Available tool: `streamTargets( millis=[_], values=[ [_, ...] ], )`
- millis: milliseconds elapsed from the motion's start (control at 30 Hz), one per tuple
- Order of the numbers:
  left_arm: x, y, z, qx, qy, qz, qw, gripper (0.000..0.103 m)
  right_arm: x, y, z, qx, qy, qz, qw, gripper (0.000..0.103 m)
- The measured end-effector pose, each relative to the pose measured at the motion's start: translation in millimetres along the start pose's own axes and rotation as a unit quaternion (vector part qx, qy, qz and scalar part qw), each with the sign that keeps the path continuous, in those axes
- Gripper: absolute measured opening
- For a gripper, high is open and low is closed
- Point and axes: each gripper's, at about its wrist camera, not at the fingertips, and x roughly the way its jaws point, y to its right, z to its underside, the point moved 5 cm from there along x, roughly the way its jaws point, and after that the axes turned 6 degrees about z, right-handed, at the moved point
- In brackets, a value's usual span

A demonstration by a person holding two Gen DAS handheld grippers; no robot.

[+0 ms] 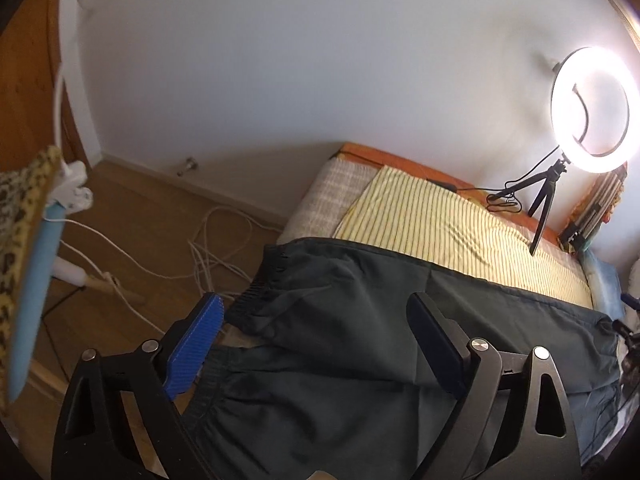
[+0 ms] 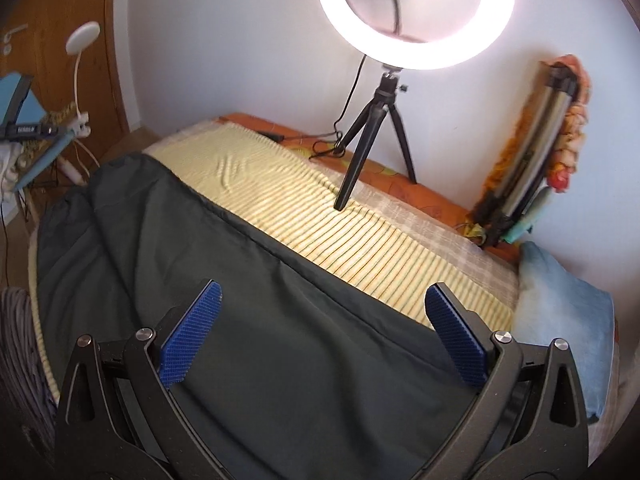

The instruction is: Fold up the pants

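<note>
The dark pants (image 2: 224, 280) lie spread along the near edge of the bed (image 2: 472, 240), on a yellow striped sheet (image 2: 320, 216), elastic waistband at the bed's left end. The left gripper (image 1: 316, 320) and right gripper (image 2: 320, 308) both hang over the fabric, jaws spread wide, nothing between them

Each black hand-held gripper (image 2: 320, 332) carries ribbed blue pads (image 2: 192, 340) and silver screws.
</note>
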Motion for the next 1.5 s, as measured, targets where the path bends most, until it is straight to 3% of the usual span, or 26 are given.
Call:
streamTargets(
  millis=[100,400,533,700,800,900,1033,1167,1333,1500],
  values=[
    [28,-2,-3,-0.005,-0.023,0.004,0.9997,0.089,27,-2,-5,-0.001,-0.023,-0.028,0.999,0.103],
    [84,-18,-18,-0.043,-0.067,0.013,0.9967,0.084,97,-12,-13,-0.036,-0.063,-0.056,0.996,0.096],
    [106,-17,-15,-0.059,-0.085,0.015,0.9945,0.074,124,-19,-9,-0.055,-0.084,-0.060,0.993,0.096],
    [131,-5,-11,-0.056,-0.100,0.023,0.9932,0.071,147,-26,-2,-0.080,-0.110,-0.070,0.988,0.096],
    [146,-2,-5,-0.060,-0.110,0.028,0.9916,0.069,151,-30,3,-0.082,-0.122,-0.087,0.985,0.084],
    [152,-2,1,-0.060,-0.114,0.025,0.9913,0.069,147,-31,3,-0.070,-0.119,-0.108,0.985,0.066],
    [154,-4,5,-0.057,-0.115,0.019,0.9915,0.070,139,-38,4,-0.076,-0.116,-0.110,0.984,0.013],
    [151,-8,1,-0.076,-0.118,0.011,0.9901,0.072,124,-46,6,-0.099,-0.103,-0.096,0.985,0.006],
    [144,-13,-7,-0.140,-0.121,0.034,0.9821,0.072,74,-57,7,-0.103,-0.054,-0.096,0.989,0.005],
    [140,-1,-10,-0.164,-0.117,0.048,0.9784,0.072,25,-77,24,-0.129,-0.025,-0.096,0.987,0.004]
  ],
)
